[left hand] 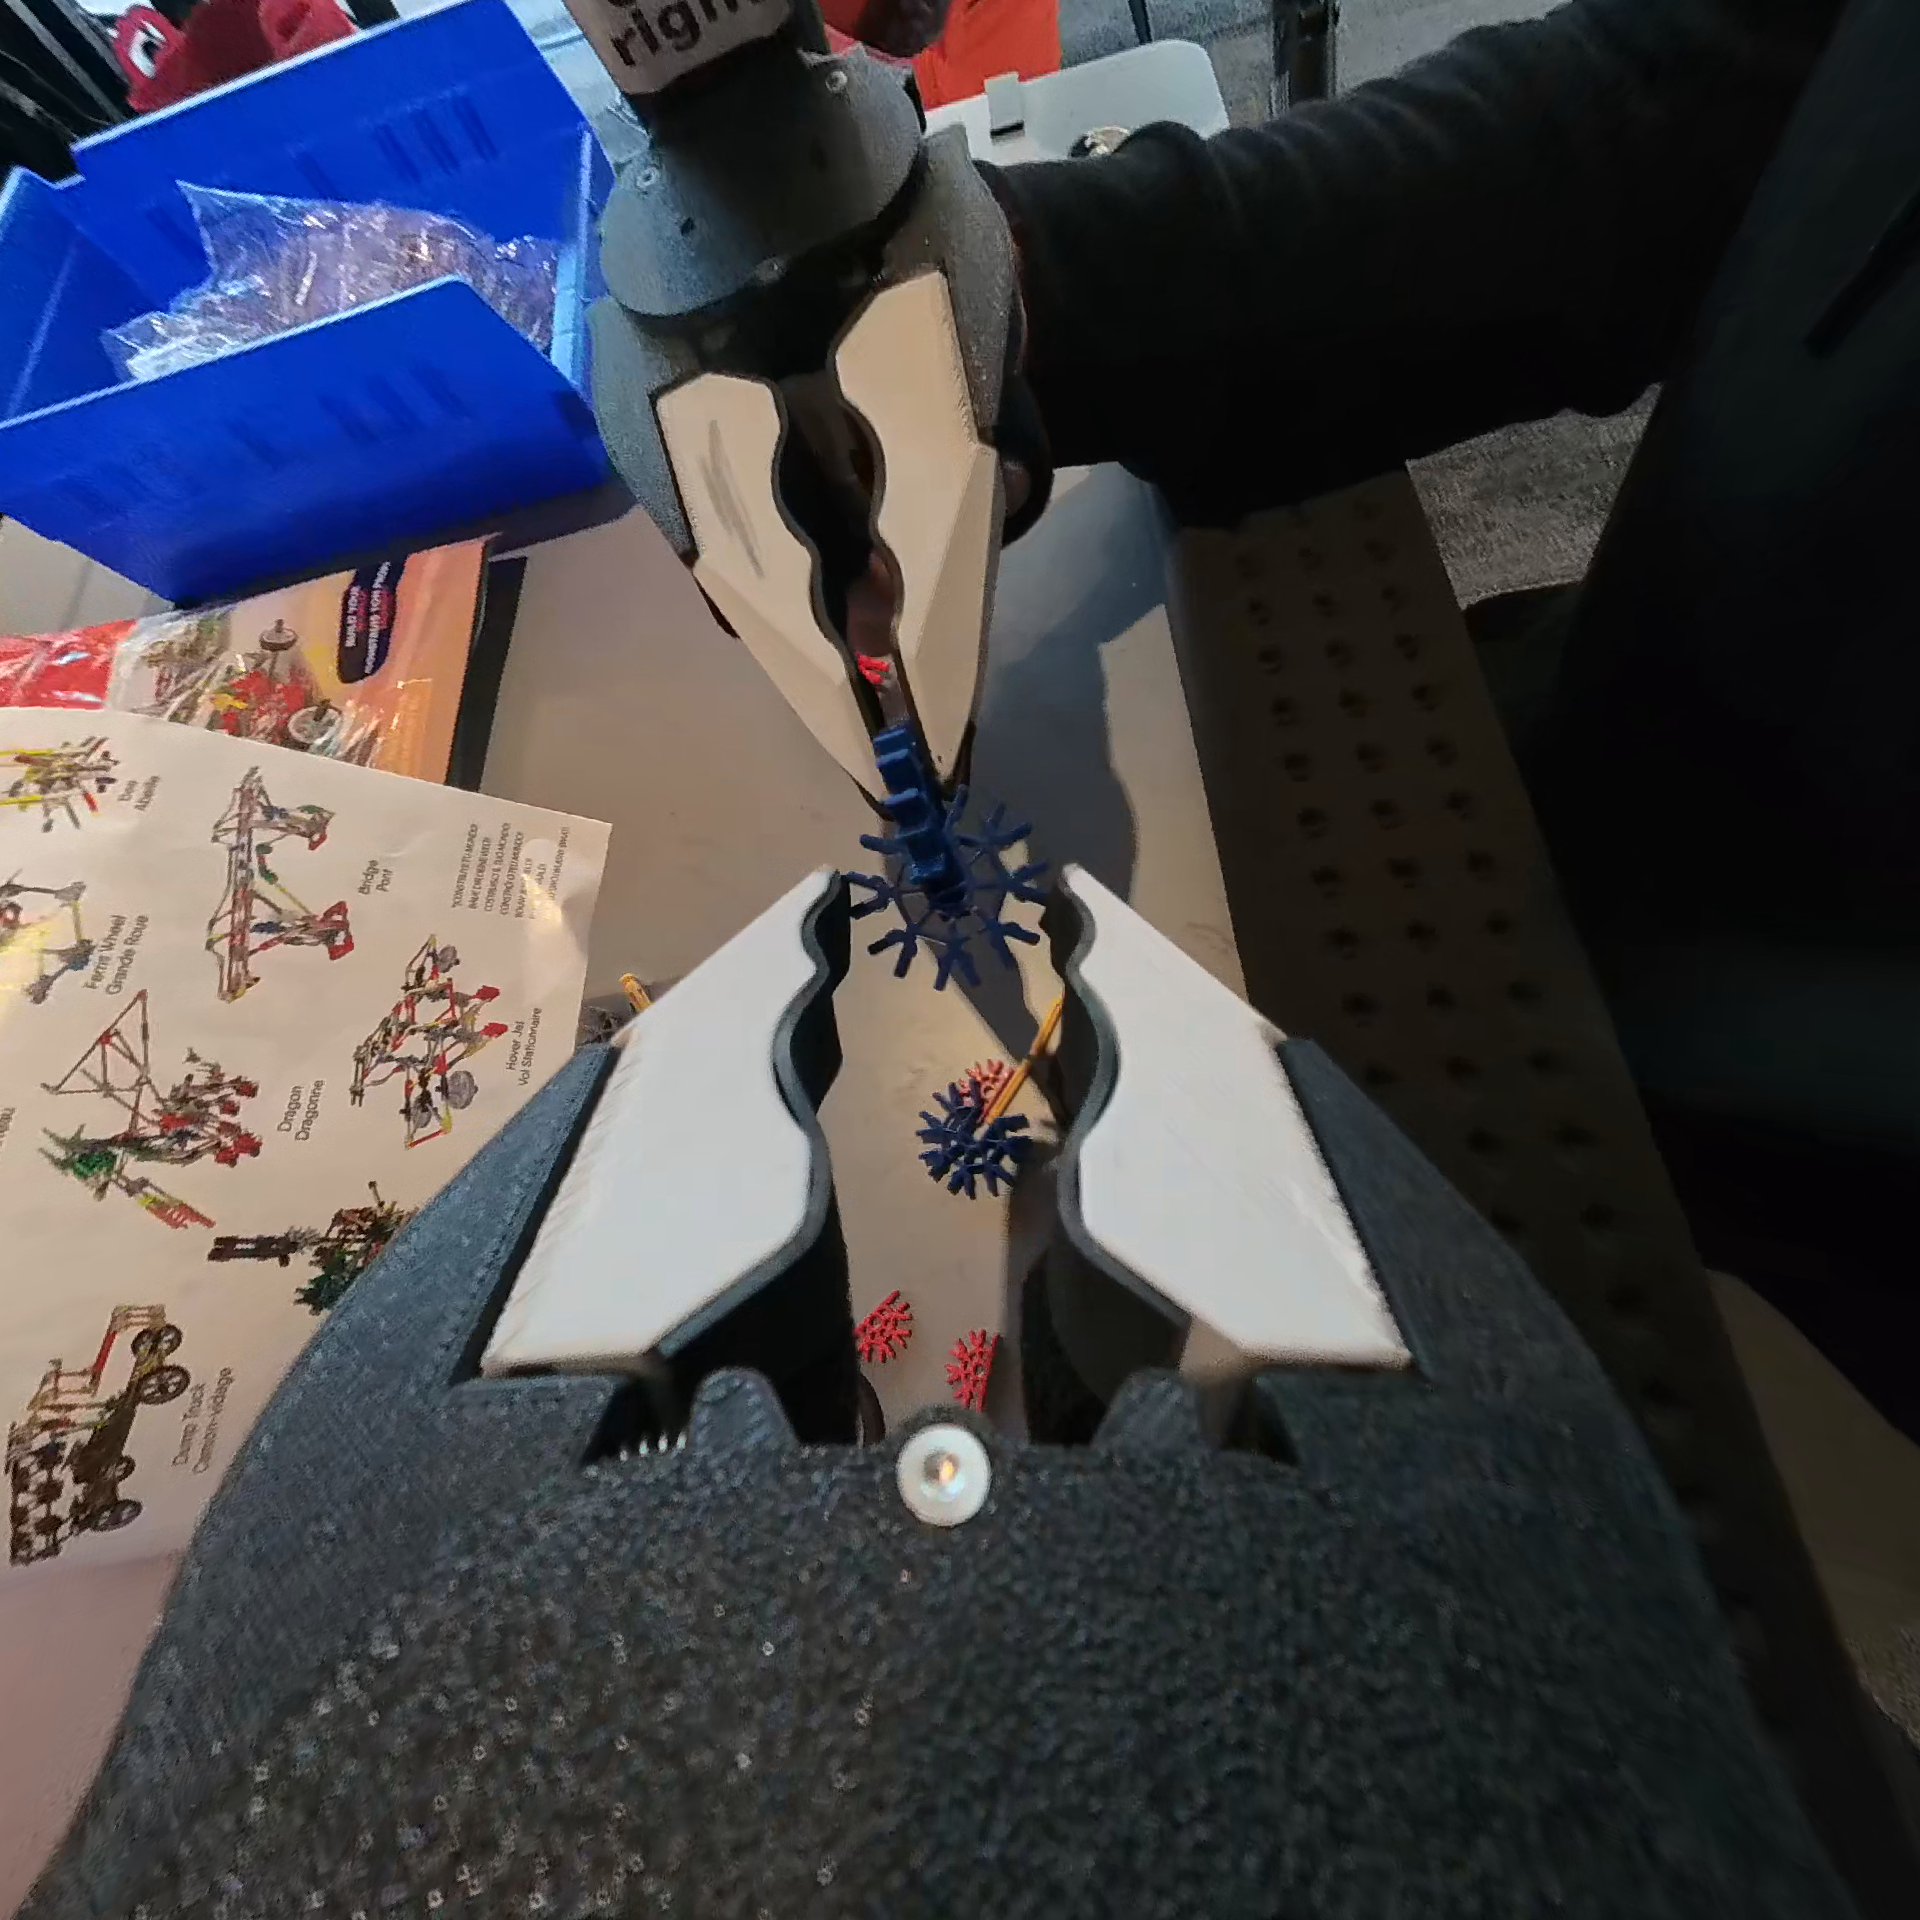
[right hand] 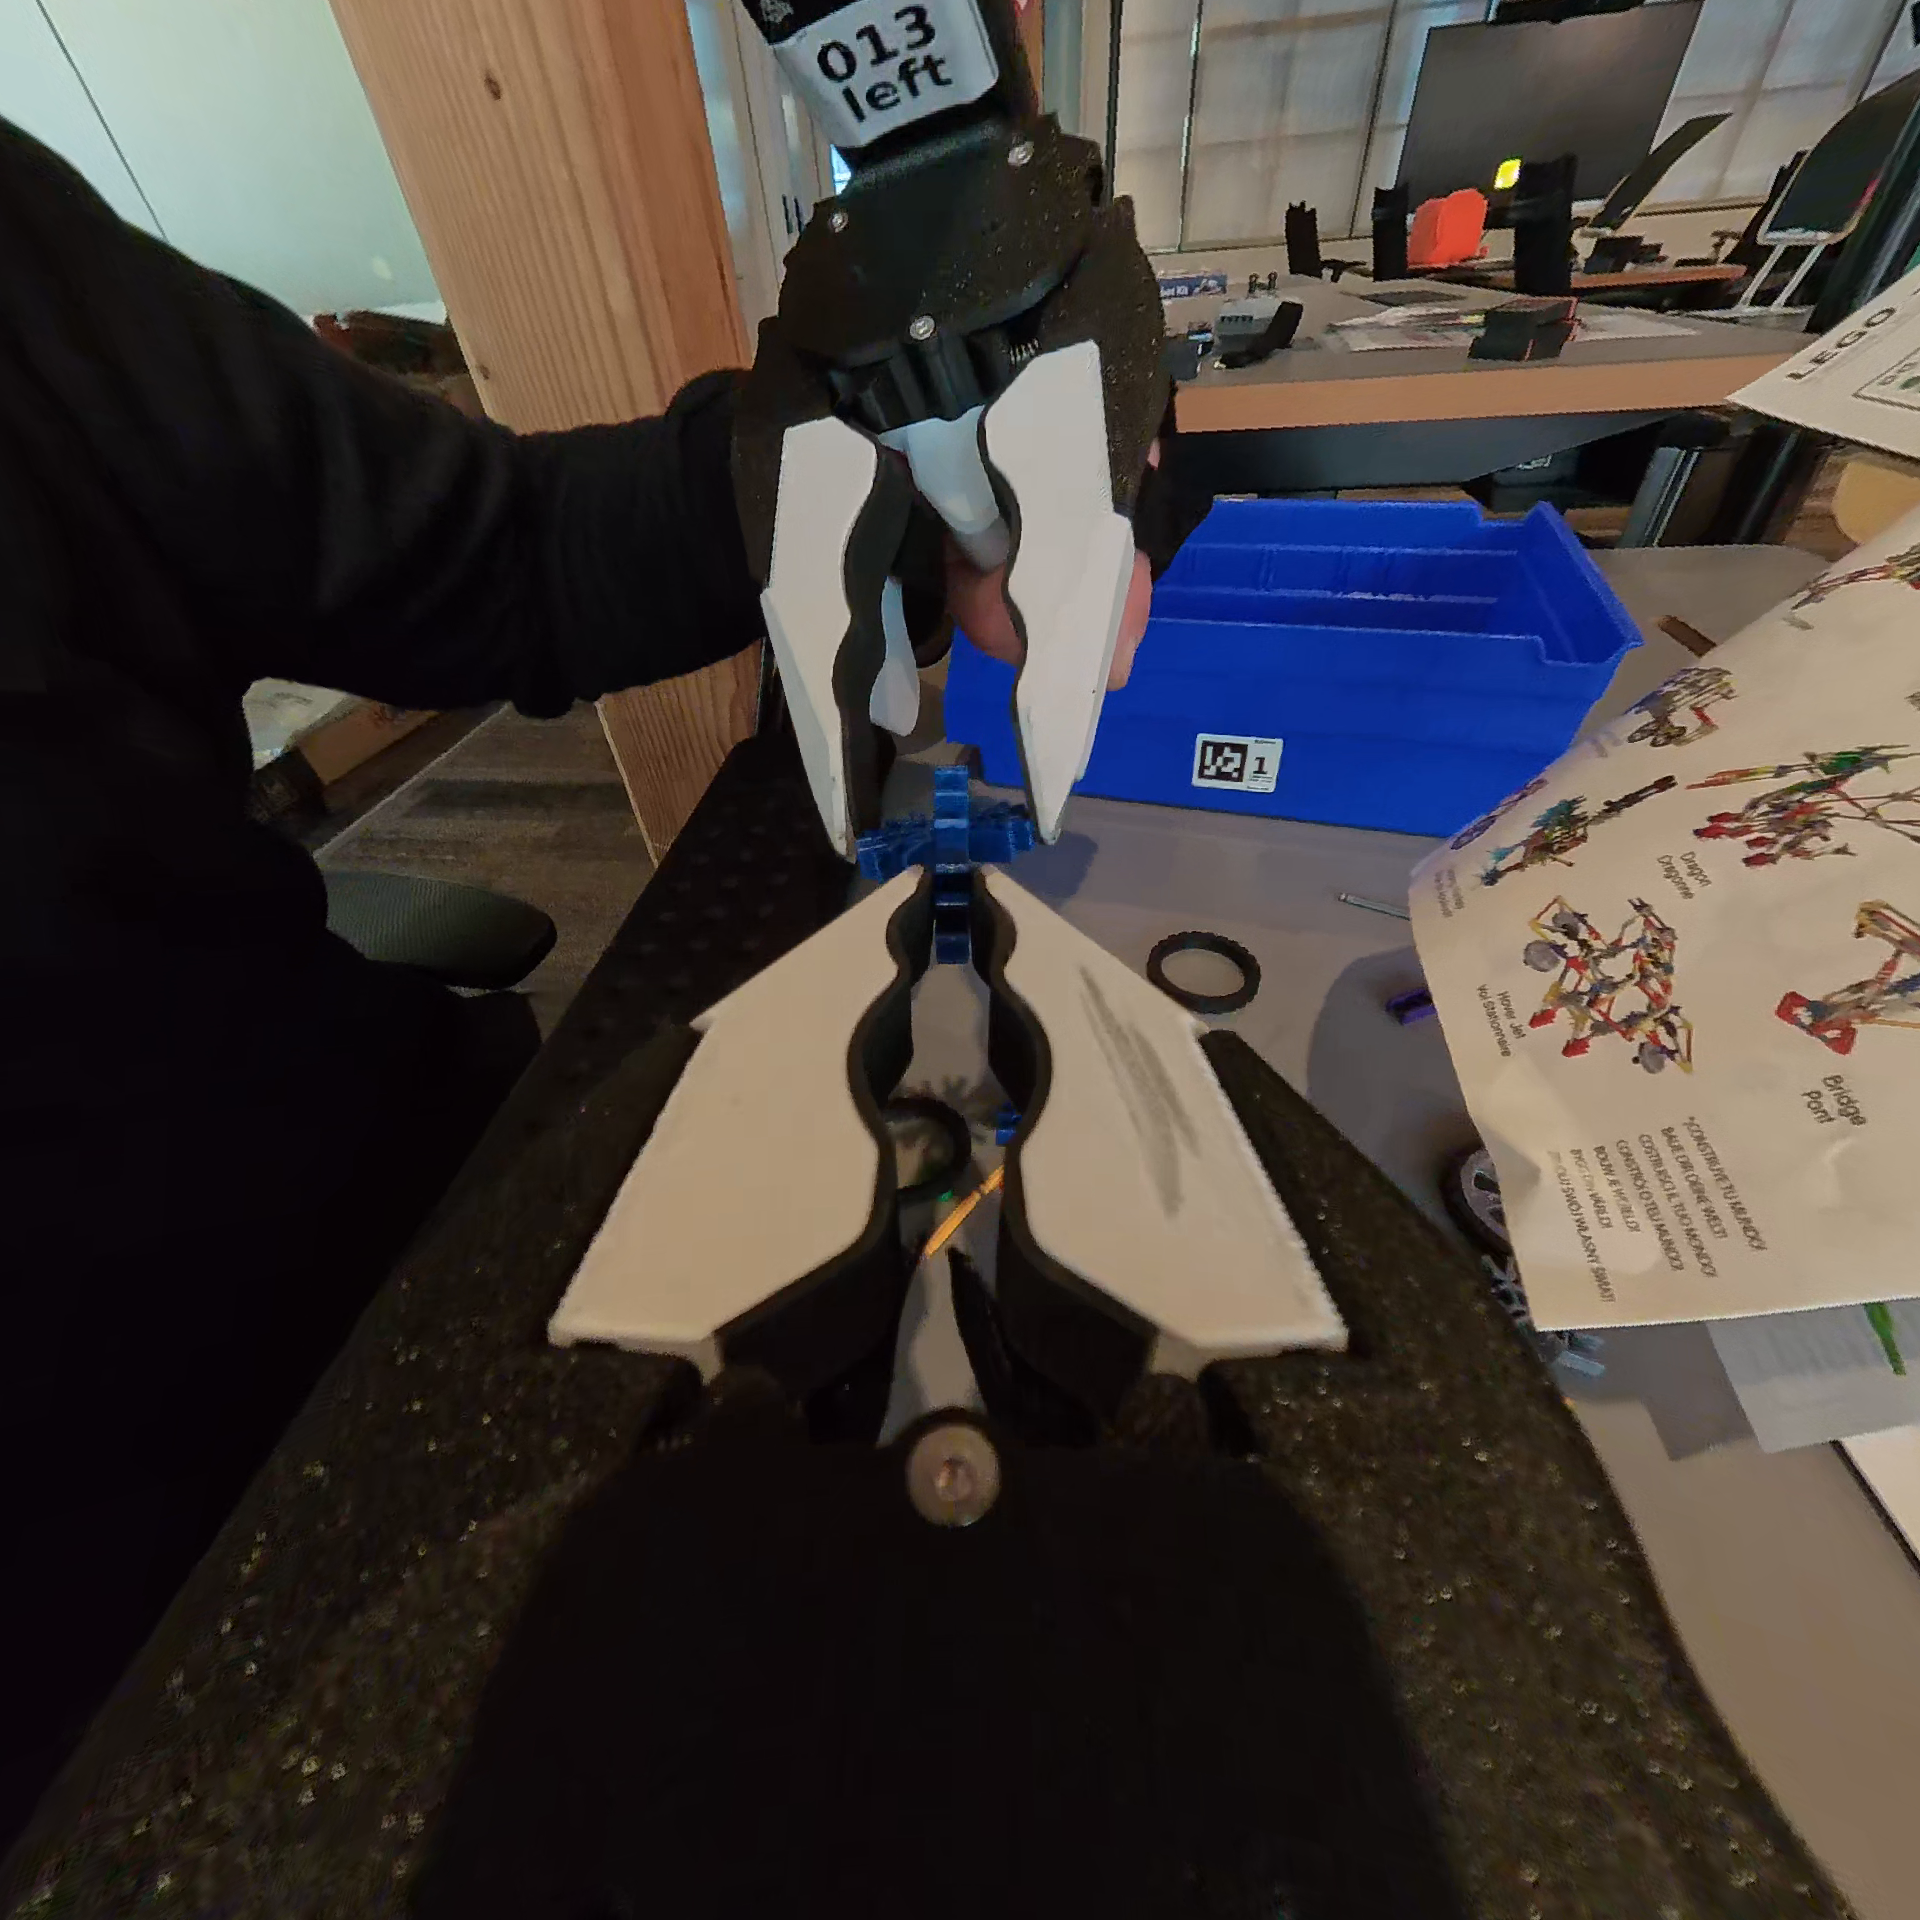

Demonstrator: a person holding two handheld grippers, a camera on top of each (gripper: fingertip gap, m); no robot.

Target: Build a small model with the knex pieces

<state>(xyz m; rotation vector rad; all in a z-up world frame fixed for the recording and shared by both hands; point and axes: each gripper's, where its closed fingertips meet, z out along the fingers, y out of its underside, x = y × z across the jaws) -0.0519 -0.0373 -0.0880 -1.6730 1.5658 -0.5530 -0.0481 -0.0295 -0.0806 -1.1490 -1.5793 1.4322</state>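
My left gripper (left hand: 948, 883) is shut on a flat blue snowflake-shaped connector (left hand: 997, 868), with a fingertip on each side of its rim. My right gripper (left hand: 914, 779) comes in from above, shut on a second blue connector (left hand: 902, 753) held edge-on. The two connectors meet at right angles at their centres, above the grey table (left hand: 675, 727). In the right wrist view my right gripper (right hand: 951, 883) pinches the upright connector (right hand: 951, 795), and the left gripper (right hand: 945, 836) holds the flat one (right hand: 894, 844) crosswise. A hand in a black sleeve (left hand: 1351, 291) holds each gripper.
A blue bin (left hand: 291, 436) holding clear bags stands at the back left; it also shows in the right wrist view (right hand: 1351, 644). A printed sheet of models (left hand: 260, 1039) lies left. Loose blue (left hand: 971, 1138) and red (left hand: 883, 1330) connectors, a yellow rod (left hand: 1029, 1060), a black ring (right hand: 1205, 971) and a black perforated seat (left hand: 1403, 935) are nearby.
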